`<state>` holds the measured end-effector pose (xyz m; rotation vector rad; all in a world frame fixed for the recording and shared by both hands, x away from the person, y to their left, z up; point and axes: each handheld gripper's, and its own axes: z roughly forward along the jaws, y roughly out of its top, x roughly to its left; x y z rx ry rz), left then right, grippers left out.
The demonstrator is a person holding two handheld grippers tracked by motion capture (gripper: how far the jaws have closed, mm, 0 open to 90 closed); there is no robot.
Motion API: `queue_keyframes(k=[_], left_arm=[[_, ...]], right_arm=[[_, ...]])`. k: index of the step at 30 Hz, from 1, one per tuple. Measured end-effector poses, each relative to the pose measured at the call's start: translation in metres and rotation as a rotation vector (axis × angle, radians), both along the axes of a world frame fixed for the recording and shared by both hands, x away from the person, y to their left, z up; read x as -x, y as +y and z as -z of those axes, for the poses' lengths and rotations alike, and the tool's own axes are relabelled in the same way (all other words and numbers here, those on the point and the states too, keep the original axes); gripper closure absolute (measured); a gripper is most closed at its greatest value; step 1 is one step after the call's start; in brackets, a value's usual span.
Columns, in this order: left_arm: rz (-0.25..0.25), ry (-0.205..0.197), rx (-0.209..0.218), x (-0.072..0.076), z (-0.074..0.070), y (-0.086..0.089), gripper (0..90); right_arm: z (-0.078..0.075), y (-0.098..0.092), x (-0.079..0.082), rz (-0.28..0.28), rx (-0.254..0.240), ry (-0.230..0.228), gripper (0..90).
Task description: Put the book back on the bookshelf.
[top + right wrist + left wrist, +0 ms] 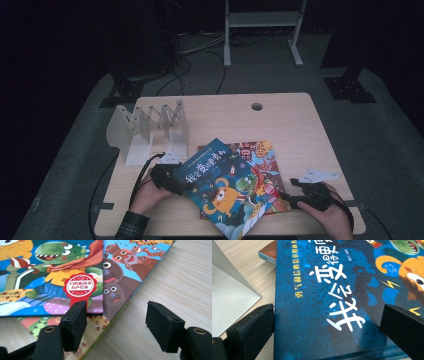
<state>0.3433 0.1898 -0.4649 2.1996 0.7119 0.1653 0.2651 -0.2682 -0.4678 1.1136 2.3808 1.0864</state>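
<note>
High view: lower book (262,152) mostly hidden under blue book (220,187); left gripper (172,181) and right gripper (295,197) both open, empty.

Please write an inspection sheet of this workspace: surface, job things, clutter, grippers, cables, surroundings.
Surface: wooden table, one round hole near its far edge.
Job things: blue picture book lying askew on top of a second picture book; white folding book rack at far left, no books in it.
Clutter: nothing seen.
Grippers: left gripper open, jaws either side of the blue book's corner; right gripper open, at the books' near right edges.
Cables: black cable trails from the left gripper; more on the floor behind.
Surroundings: grey floor, white frame, dark stands.
</note>
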Motion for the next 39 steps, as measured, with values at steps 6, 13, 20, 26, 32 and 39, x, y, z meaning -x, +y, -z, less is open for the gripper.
queue_keyframes(k=[6,13,20,26,32,39], left_arm=[[0.002,0.002,-0.004,0.001,0.000,0.000,0.0],[0.004,0.006,-0.003,0.006,0.000,0.001,0.0],[0.014,0.013,0.000,0.009,0.000,0.002,0.0],[0.028,0.015,-0.009,0.011,-0.001,0.001,0.0],[0.043,0.016,-0.015,0.014,-0.002,0.001,0.0],[0.059,0.019,-0.018,0.017,-0.002,0.001,0.0]], right_arm=[[0.000,-0.001,-0.006,0.006,-0.001,-0.001,32.7],[-0.001,-0.002,-0.014,0.015,0.009,0.000,33.0],[0.000,-0.004,-0.024,0.027,0.004,0.005,33.2],[-0.001,-0.005,-0.032,0.038,0.013,0.002,34.0],[-0.002,-0.005,-0.043,0.048,0.024,0.003,34.4],[-0.002,-0.006,-0.056,0.063,0.028,0.007,34.2]])
